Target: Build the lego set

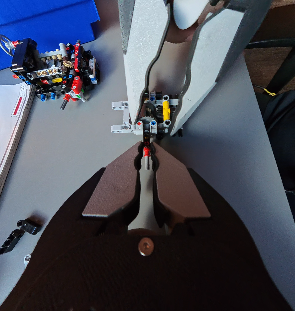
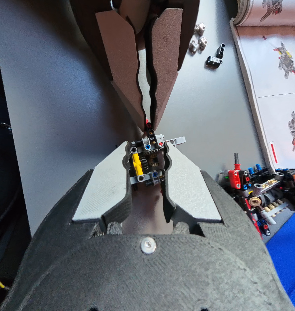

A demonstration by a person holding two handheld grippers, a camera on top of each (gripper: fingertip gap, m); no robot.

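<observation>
Your right gripper (image 2: 147, 161) clamps the small gear frame (image 2: 147, 165) by its two sides near the table's (image 1: 62, 151) right edge, which leaves the front face exposed. Your left gripper (image 1: 146, 148) comes in from the opposite side, jaws narrow, pinching the black link (image 1: 146, 137) with its red-collared axle (image 1: 147, 155) at that face. The large built assembly (image 1: 54, 70) sits well apart, toward the far left corner.

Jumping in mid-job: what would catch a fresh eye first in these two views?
Dead centre, the right gripper clamps a small grey gear assembly with a yellow piece, while the left gripper pinches the black beam sticking out of it. A larger, colourful brick build sits off to the side by a blue box.
</observation>
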